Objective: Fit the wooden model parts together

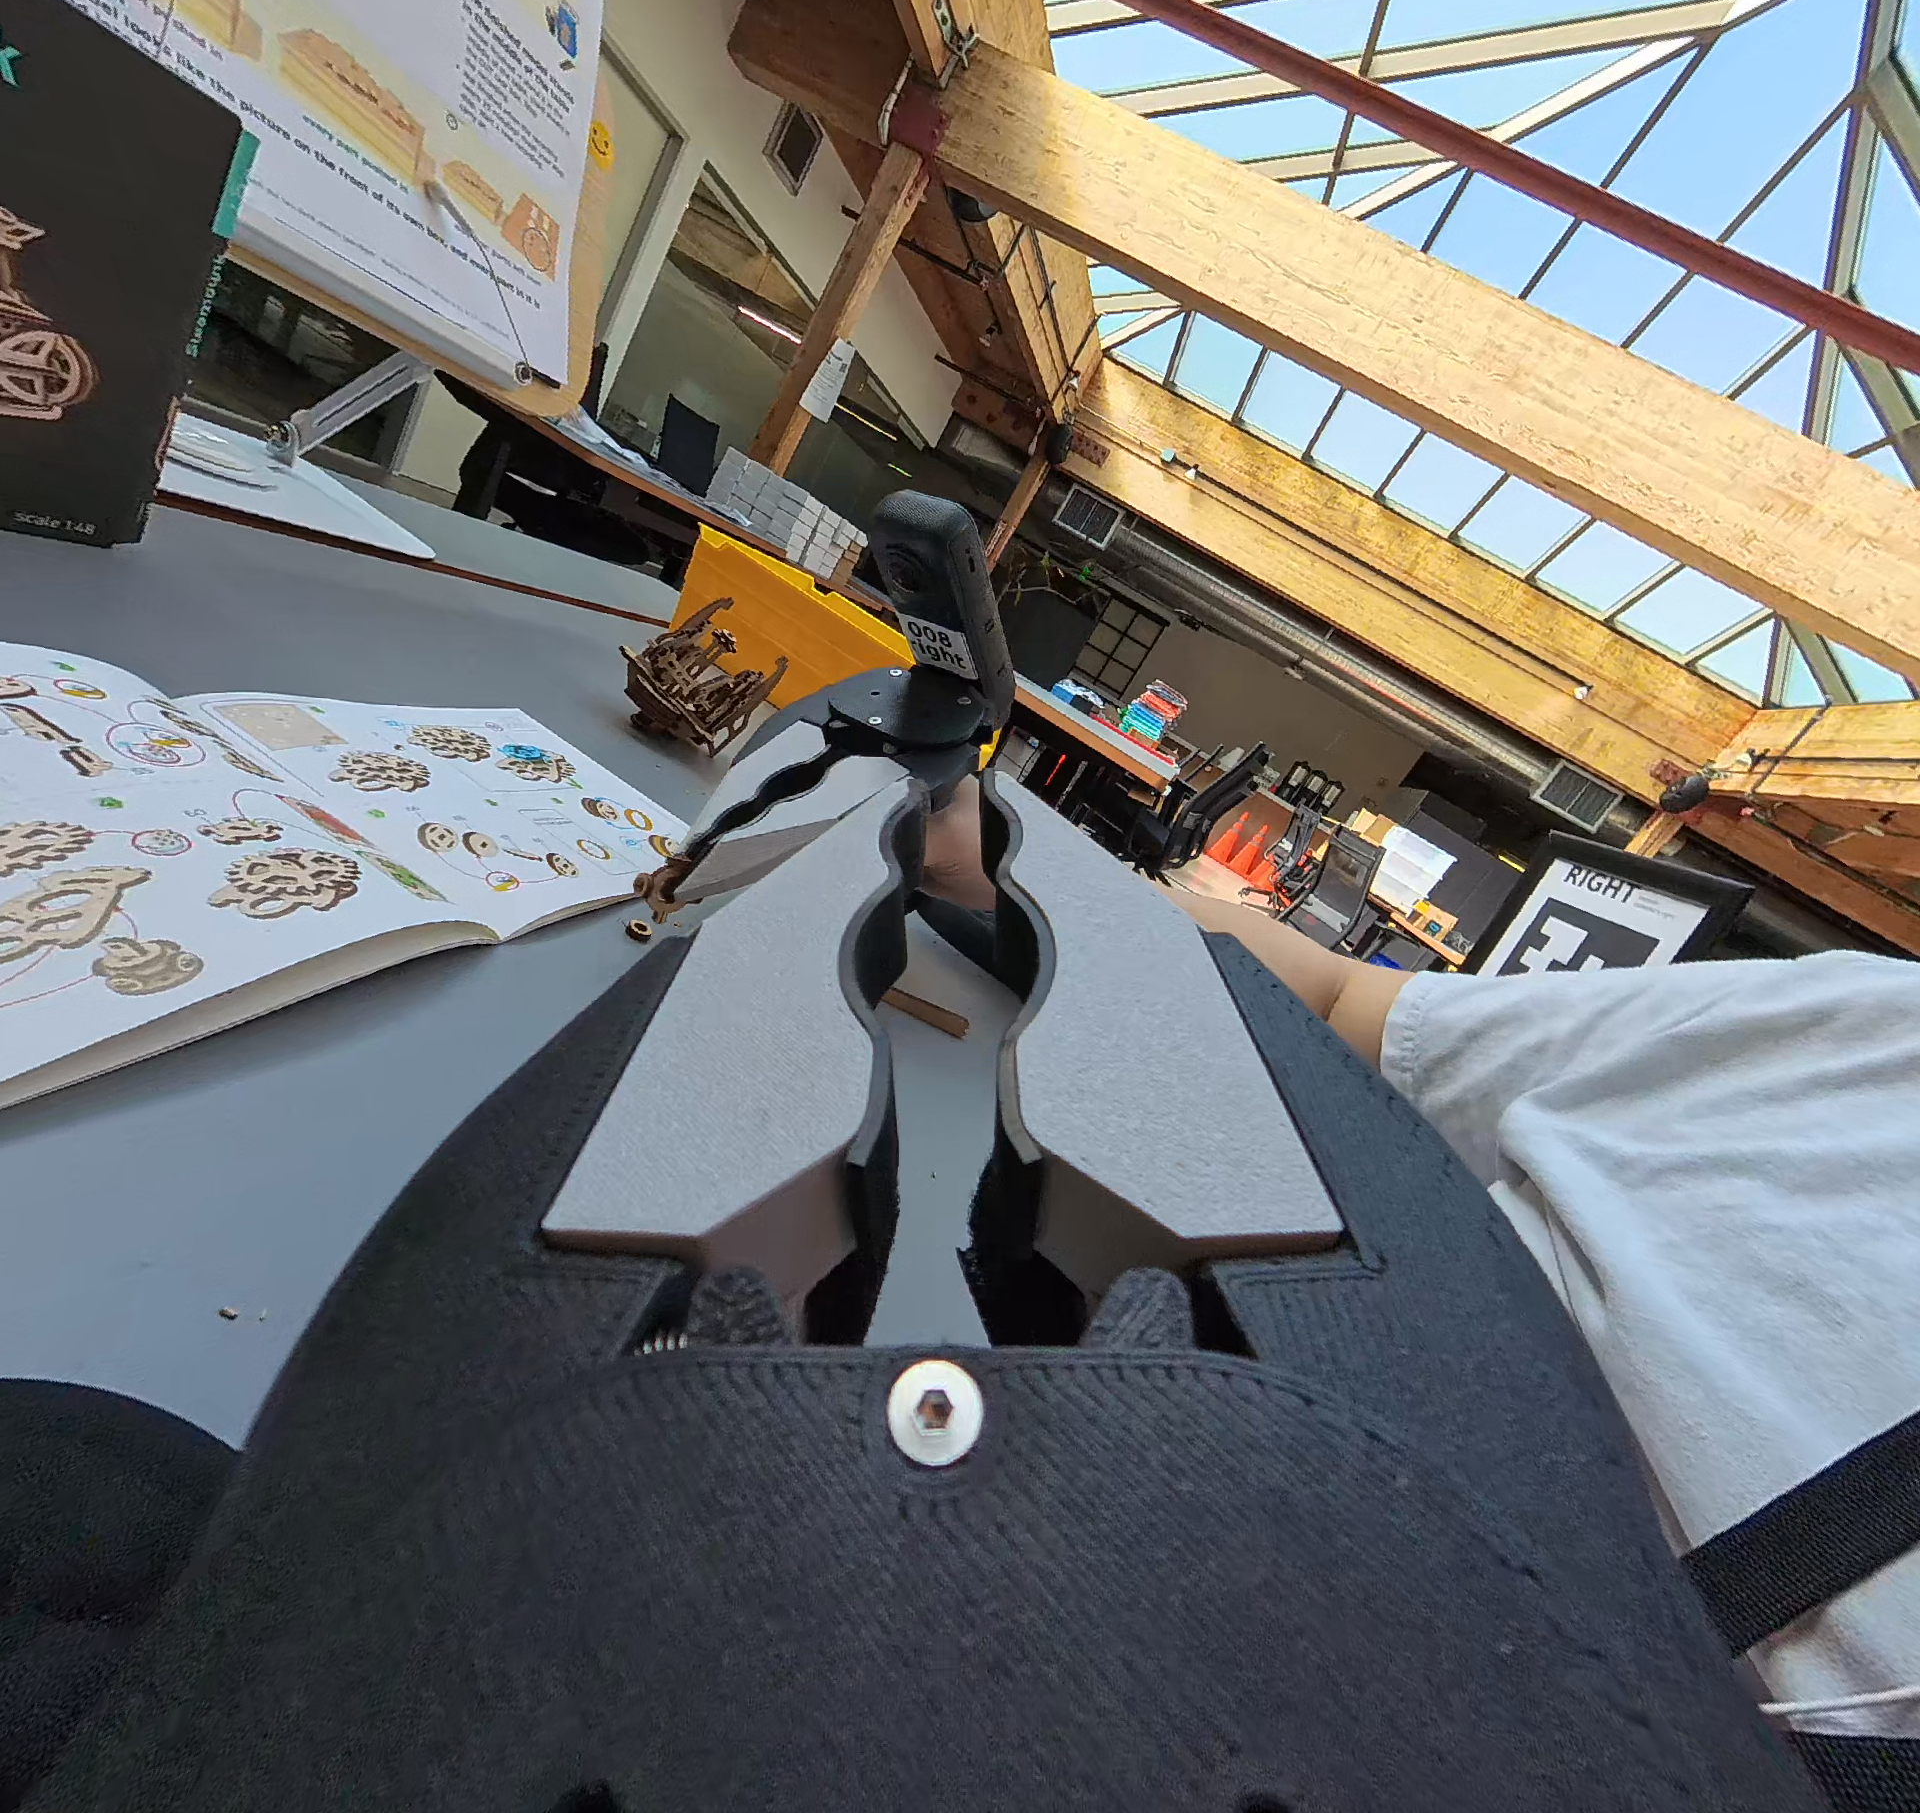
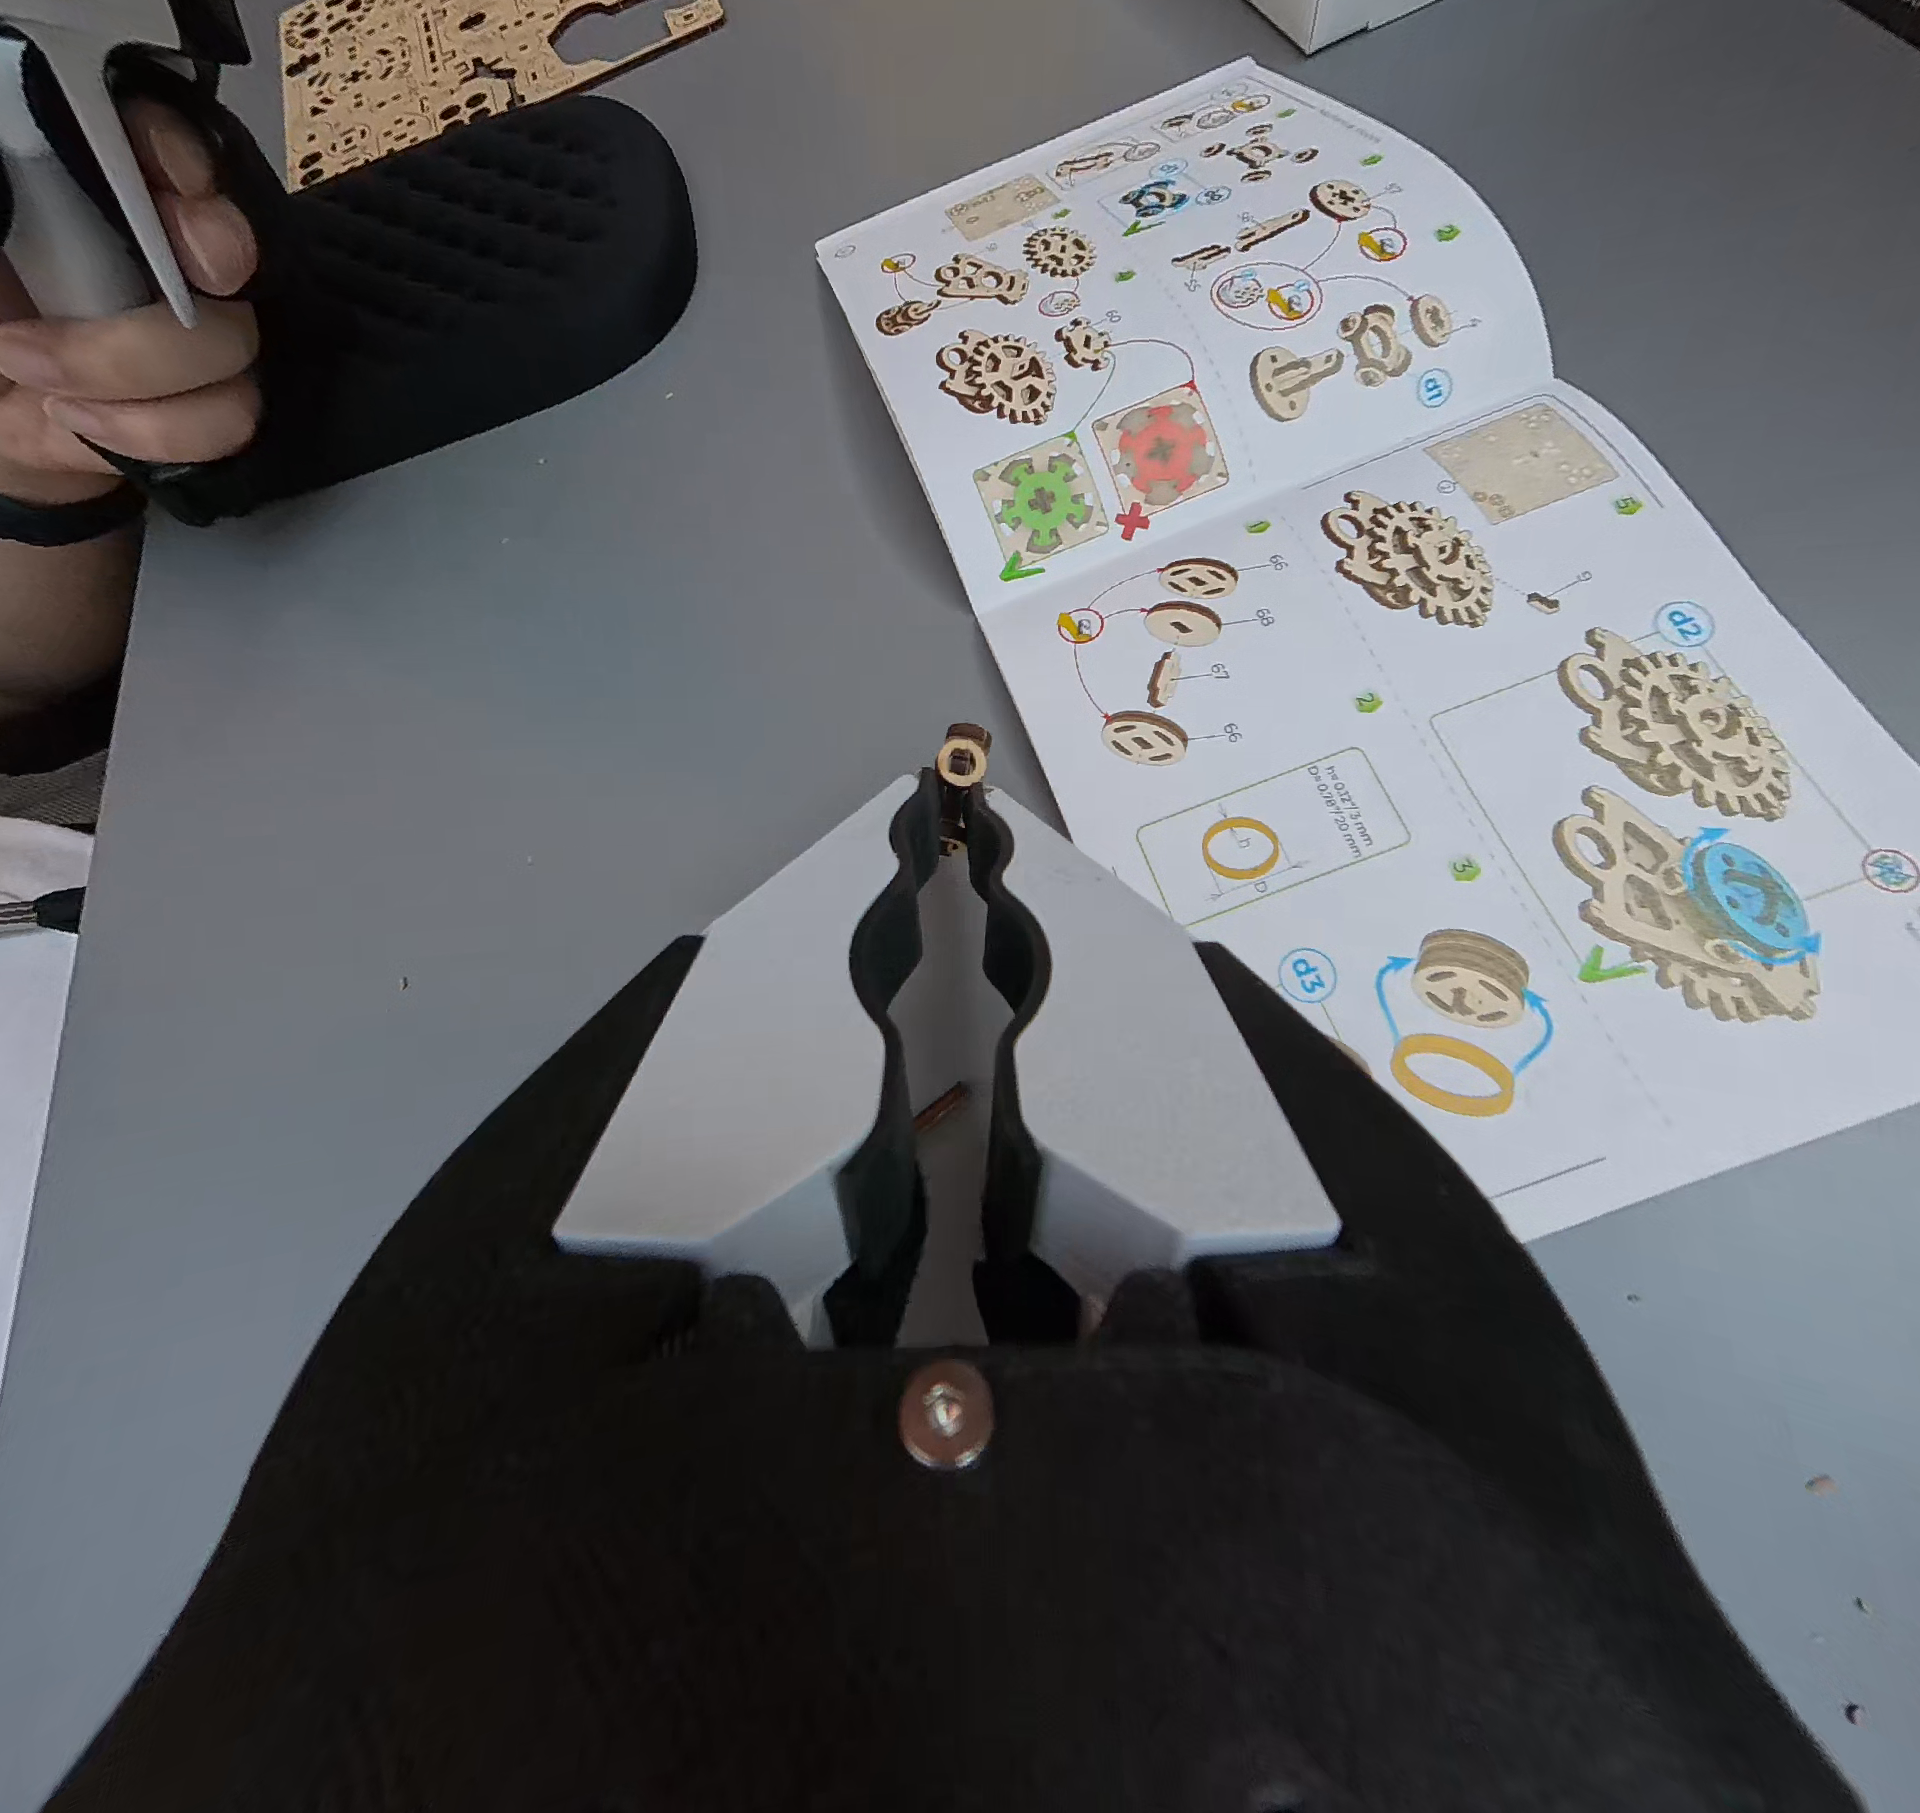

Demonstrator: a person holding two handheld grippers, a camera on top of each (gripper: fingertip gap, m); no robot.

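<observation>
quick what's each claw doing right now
Left claw: open, holding nothing.
Right claw: shut on a small wooden part at its tips.

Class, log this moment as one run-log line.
right gripper: shut on small wooden part | left gripper: open, empty | loose stick on table | manual open

two hand-held grippers (image 2: 958, 797) (image 1: 954, 813), one booklet (image 2: 1351, 620), one parts sheet (image 2: 478, 18)

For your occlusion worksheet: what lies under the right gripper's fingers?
Under the right gripper, seen between its fingers, lies a small wooden stick on the grey table. The gripper's body hides whatever else lies beneath.
</observation>
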